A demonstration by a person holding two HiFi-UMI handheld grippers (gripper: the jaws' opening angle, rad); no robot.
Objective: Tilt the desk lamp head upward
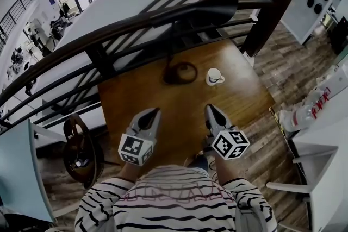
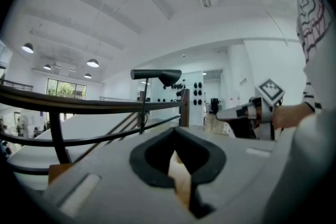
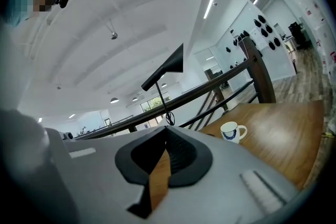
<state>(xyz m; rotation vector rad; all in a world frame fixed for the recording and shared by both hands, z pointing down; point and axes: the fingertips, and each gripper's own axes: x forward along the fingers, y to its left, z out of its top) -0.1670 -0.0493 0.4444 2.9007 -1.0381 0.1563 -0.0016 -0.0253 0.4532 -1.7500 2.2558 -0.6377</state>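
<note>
A black desk lamp stands at the far side of the wooden table [image 1: 244, 95], its round base [image 1: 181, 72] near the railing. The lamp head [image 2: 157, 75] sits on a thin stem [image 2: 143, 107], roughly level in the left gripper view, and the lamp head [image 3: 165, 70] slants in the right gripper view. My left gripper [image 1: 154, 113] and right gripper [image 1: 209, 108] hover side by side over the table's near half, well short of the lamp. Both are shut with nothing between the jaws, as the left gripper [image 2: 176, 131] and right gripper [image 3: 167, 131] show close up.
A white mug [image 1: 215, 76] with a blue mark stands right of the lamp base. A dark railing [image 1: 98, 51] runs behind the table. A round chair [image 1: 81, 149] is at the left. A white table with bottles [image 1: 310, 111] is at the right.
</note>
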